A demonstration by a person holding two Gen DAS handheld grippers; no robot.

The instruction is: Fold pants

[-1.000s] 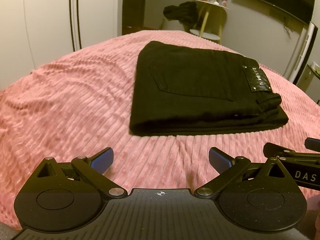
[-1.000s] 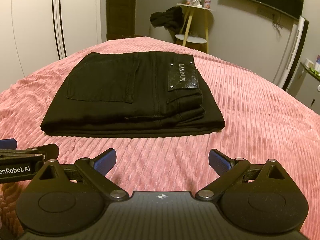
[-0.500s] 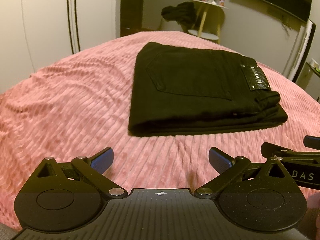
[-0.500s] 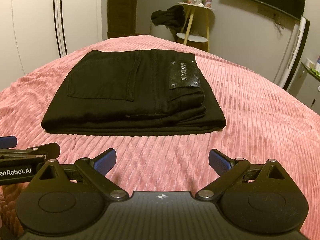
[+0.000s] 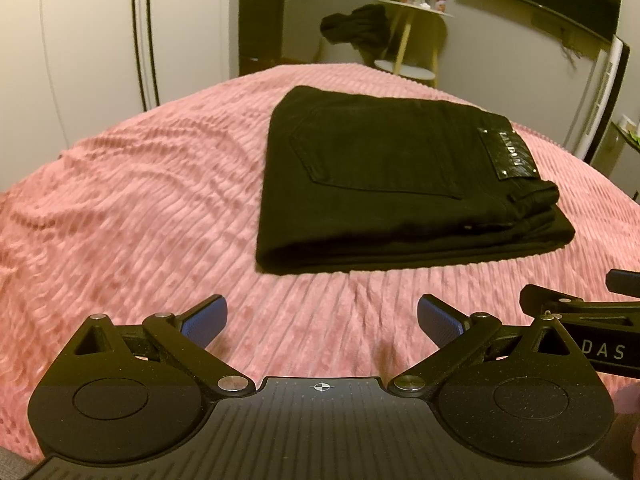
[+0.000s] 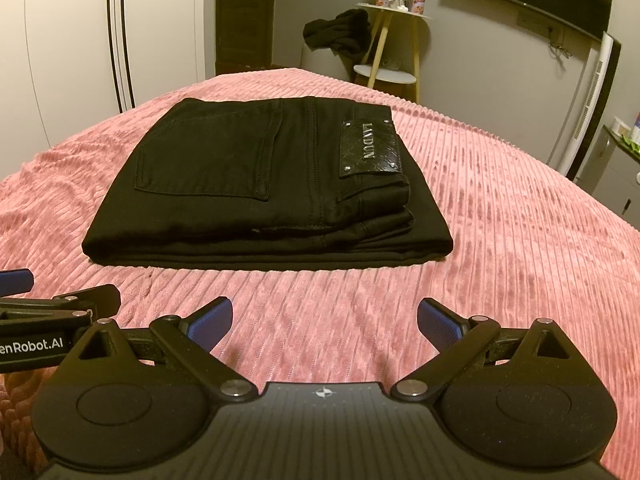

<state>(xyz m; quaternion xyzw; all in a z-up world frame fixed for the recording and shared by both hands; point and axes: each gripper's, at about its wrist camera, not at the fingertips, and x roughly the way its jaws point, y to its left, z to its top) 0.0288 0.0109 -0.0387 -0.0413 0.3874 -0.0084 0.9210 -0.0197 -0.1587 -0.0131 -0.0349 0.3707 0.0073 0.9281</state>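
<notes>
I have both tools hanging side by side over the near part of the bed, and neither touches the cloth. My left gripper (image 5: 322,316) has its blue-padded jaws spread wide with nothing between them; my right gripper (image 6: 325,318) is spread the same way and also empty. In the left wrist view the right gripper pokes in at the right edge, and in the right wrist view the left gripper shows at the left edge, so the two sit just beside each other.

The black pants (image 6: 256,184) lie folded into a flat, layered rectangle on the pink ribbed bedspread (image 6: 500,216), ahead of both tools and apart from them. A back pocket faces up, and the glossy waistband patch (image 6: 370,149) reading LANDUN sits on the right end of the stack.

Beyond the bed, a dark garment (image 5: 354,26) hangs off a small round side table (image 6: 394,14).
</notes>
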